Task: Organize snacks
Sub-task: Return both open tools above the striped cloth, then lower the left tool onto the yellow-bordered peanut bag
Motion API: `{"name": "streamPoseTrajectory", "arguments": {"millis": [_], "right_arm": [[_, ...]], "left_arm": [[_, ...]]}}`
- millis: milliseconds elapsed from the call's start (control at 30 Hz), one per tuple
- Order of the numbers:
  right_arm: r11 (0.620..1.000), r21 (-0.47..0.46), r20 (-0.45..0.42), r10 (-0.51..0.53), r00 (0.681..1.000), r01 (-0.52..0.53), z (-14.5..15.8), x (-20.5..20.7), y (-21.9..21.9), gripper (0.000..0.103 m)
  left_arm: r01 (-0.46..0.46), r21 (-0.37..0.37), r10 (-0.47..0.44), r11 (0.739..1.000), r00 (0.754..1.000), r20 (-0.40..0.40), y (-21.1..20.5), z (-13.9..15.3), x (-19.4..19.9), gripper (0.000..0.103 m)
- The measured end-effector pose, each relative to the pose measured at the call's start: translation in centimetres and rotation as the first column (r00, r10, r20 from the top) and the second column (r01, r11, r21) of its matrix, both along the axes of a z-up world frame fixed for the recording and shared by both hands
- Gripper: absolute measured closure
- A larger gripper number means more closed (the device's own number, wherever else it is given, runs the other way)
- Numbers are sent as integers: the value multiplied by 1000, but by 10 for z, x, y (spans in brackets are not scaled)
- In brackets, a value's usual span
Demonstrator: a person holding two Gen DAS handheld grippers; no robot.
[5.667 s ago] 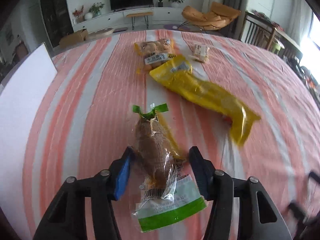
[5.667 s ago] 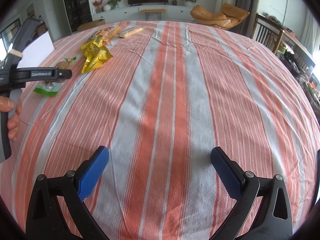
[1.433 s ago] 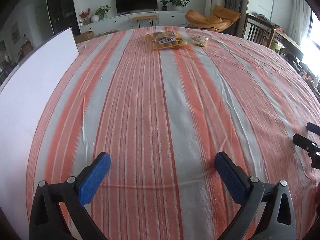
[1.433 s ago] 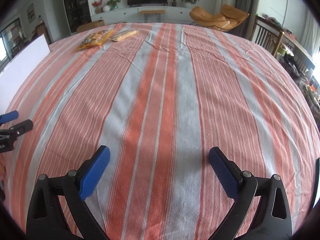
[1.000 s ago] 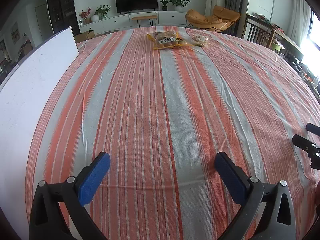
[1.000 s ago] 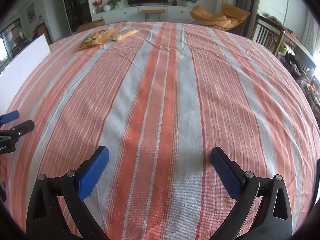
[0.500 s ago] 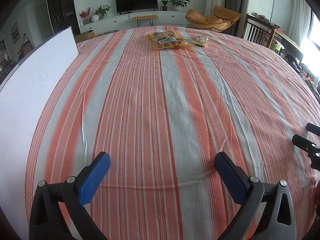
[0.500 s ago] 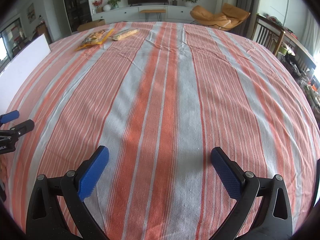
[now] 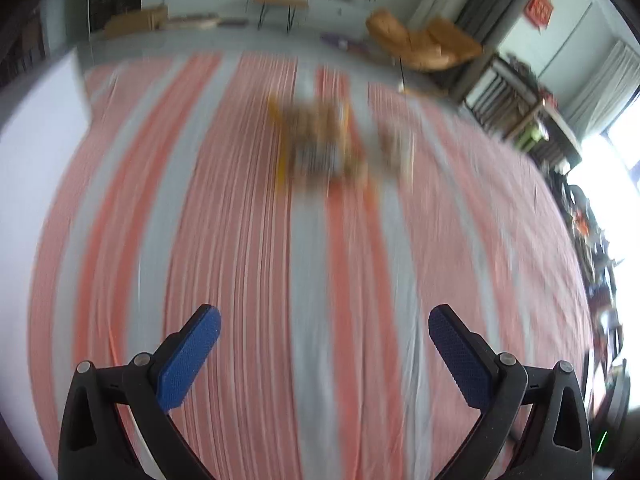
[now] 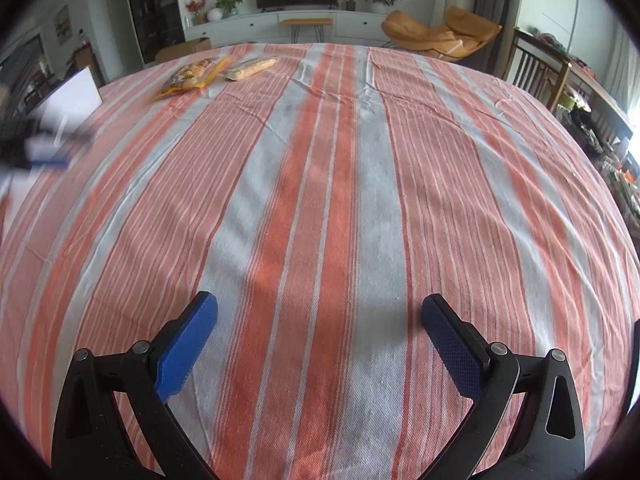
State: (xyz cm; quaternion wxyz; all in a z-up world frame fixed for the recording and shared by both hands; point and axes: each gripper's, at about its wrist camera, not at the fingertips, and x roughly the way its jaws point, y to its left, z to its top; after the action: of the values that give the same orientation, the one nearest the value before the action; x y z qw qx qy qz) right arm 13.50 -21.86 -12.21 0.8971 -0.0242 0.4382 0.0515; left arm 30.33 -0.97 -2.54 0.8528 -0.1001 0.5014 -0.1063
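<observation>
Two snack packs lie near the far end of the striped tablecloth. The yellow bag of round snacks looks blurred ahead of my left gripper, and a smaller pale packet lies just to its right. In the right wrist view the yellow bag and the pale packet are sharp at the far left. My left gripper is open and holds nothing. My right gripper is open over bare cloth, far from both packs. The left gripper shows as a blur at that view's left edge.
A white board stands along the table's left side and reads as a white panel in the right wrist view. Beyond the table's far edge are an orange lounge chair, a TV cabinet and dark wooden chairs on the right.
My left gripper has swung forward toward the far snack packs, which now look larger and blurred. The right gripper has stayed put and both remain open.
</observation>
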Motion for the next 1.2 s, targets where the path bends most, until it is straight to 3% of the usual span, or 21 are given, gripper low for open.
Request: {"name": "streamPoseTrajectory", "arguments": {"millis": [133, 300, 367, 400, 433, 600, 900, 1033, 1133, 1200], "right_arm": [[1000, 0, 0, 0, 1000, 0, 0, -1, 0, 0], [1000, 0, 0, -1, 1000, 1, 1, -1, 0, 0], [1000, 0, 0, -1, 1000, 1, 1, -1, 0, 0], [1000, 0, 0, -1, 1000, 1, 1, -2, -1, 0], [1000, 0, 0, -1, 1000, 1, 1, -2, -1, 0], [1000, -1, -2, 2, 1000, -2, 0, -1, 0, 0], [1000, -1, -2, 4, 1000, -4, -1, 0, 1, 0], [1000, -1, -2, 4, 1000, -4, -1, 0, 0, 0], [1000, -1, -2, 4, 1000, -4, 0, -1, 0, 0], [1000, -1, -2, 4, 1000, -4, -1, -1, 0, 0]], "left_arm": [[8, 65, -8, 998, 1000, -3, -22, 2, 70, 0], [-24, 168, 35, 986, 997, -65, -40, -37, 127, 1], [-33, 208, 50, 978, 996, -76, -39, -49, 135, 13], [-35, 224, 43, 974, 999, -31, -38, -48, 131, 29], [-25, 203, 26, 979, 1000, -5, -36, -47, 126, 45], [-19, 181, 15, 983, 1000, 20, -11, -56, 62, 47], [8, 174, -11, 985, 1000, 15, 43, -57, -143, 45], [19, 192, -33, 981, 997, 73, 51, -59, -172, 29], [-2, 240, -24, 971, 994, 105, 52, -59, -165, 5], [-10, 234, -18, 972, 993, 116, 56, -59, -153, 0]]}}
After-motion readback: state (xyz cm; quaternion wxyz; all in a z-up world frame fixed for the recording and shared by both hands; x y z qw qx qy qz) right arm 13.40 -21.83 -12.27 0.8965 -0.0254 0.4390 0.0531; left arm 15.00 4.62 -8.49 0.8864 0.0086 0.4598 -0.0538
